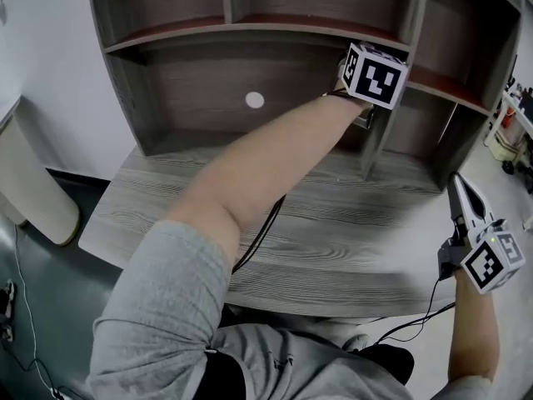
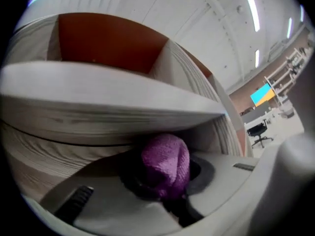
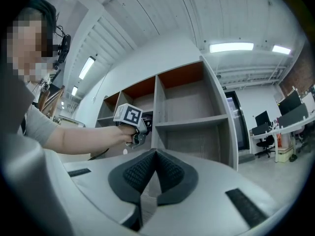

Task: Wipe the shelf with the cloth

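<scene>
Purple cloth (image 2: 166, 162) in left tool (image 2: 165, 183) (beneath shelf (image 2: 113, 102))

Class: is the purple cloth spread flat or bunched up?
Bunched: the cloth sits as a rounded wad pinched in the left gripper.

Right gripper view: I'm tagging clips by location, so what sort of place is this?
Probably an open-plan office or lab workspace. Monitors and an office chair stand at the right, long strip lights run along the ceiling, and a grey shelf unit fills the middle.
</scene>
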{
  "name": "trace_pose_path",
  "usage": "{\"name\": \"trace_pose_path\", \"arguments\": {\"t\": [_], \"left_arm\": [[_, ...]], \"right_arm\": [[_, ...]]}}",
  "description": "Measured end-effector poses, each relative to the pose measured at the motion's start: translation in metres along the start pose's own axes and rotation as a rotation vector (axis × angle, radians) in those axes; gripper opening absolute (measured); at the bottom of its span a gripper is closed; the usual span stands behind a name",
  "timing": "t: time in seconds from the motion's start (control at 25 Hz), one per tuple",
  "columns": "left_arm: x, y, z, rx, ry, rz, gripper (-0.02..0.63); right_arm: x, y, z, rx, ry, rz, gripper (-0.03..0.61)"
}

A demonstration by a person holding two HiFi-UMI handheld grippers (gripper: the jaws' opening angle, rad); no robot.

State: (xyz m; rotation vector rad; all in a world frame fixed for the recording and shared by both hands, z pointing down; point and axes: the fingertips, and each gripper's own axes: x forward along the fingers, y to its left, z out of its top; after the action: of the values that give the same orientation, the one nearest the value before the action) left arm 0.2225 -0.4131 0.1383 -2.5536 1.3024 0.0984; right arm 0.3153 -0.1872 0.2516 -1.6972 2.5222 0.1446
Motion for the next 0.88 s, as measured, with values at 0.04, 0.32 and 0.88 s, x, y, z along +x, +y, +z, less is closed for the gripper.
{"name": "trace_pose_path", "arguments": {"t": [0.04,0.32,0.88], "left_arm": [[-0.006,0.005,-0.001,0.023,-0.007,-0.004,0.067],[-0.127,0.202,-0.052,-0.020,0.084,0.285,0.069],[-0.340,0.457,-0.034,-0.133,0.098,0.804,0.067]], "right_arm": [[0.001,0.001,-0.001,0.001,0.001,0.003,0.014],[0.028,0.038,-0.014,0.000,0.026,0.054,0.015],[0.051,0.081,-0.019,0.021,0.038,0.111,0.014]]}}
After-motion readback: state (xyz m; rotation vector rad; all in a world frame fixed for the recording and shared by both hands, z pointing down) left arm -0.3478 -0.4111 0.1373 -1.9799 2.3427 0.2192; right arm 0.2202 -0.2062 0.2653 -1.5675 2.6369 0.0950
